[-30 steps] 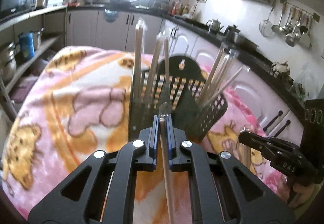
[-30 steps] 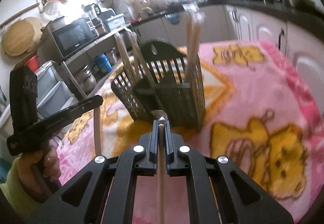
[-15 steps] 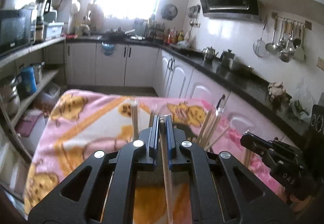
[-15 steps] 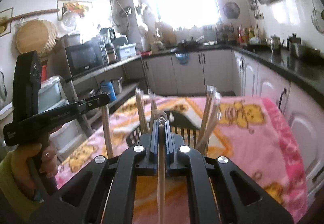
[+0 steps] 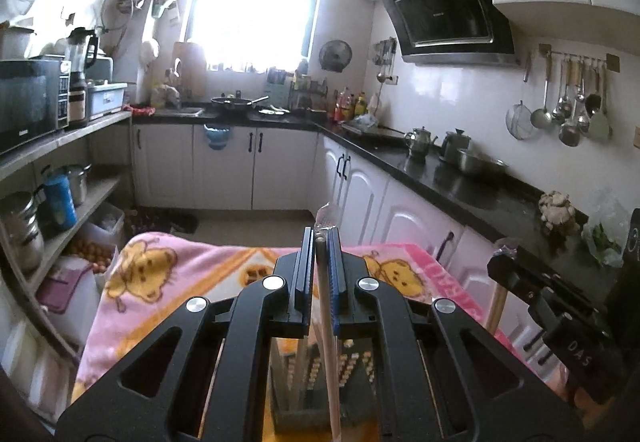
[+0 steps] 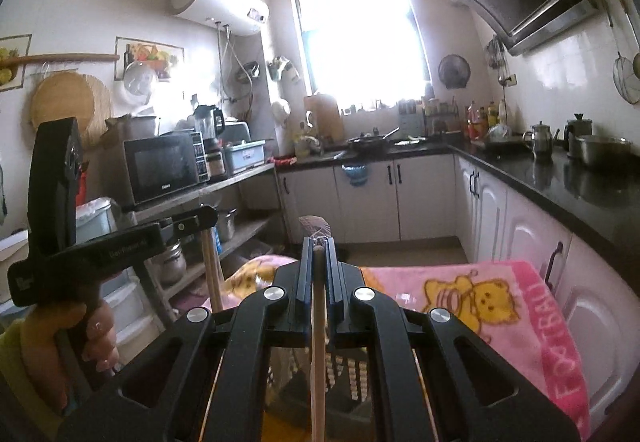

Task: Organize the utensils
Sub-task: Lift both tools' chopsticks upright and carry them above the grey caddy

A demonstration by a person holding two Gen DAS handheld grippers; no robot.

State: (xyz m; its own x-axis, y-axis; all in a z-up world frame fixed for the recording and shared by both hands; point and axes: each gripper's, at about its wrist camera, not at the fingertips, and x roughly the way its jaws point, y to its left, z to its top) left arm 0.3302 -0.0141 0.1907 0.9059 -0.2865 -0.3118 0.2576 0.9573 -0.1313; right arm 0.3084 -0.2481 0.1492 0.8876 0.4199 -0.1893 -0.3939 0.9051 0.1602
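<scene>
Both grippers, L and R, jaws clamped on a chopstick each, long axis vertical, caddy directly below, so straight drop.

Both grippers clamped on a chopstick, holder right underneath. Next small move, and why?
Probably lower the left gripper straight down. It is shut on a chopstick hanging over the black utensil holder on the pink blanket. The right gripper holds its own chopstick above too; which compartment is unclear.
</scene>
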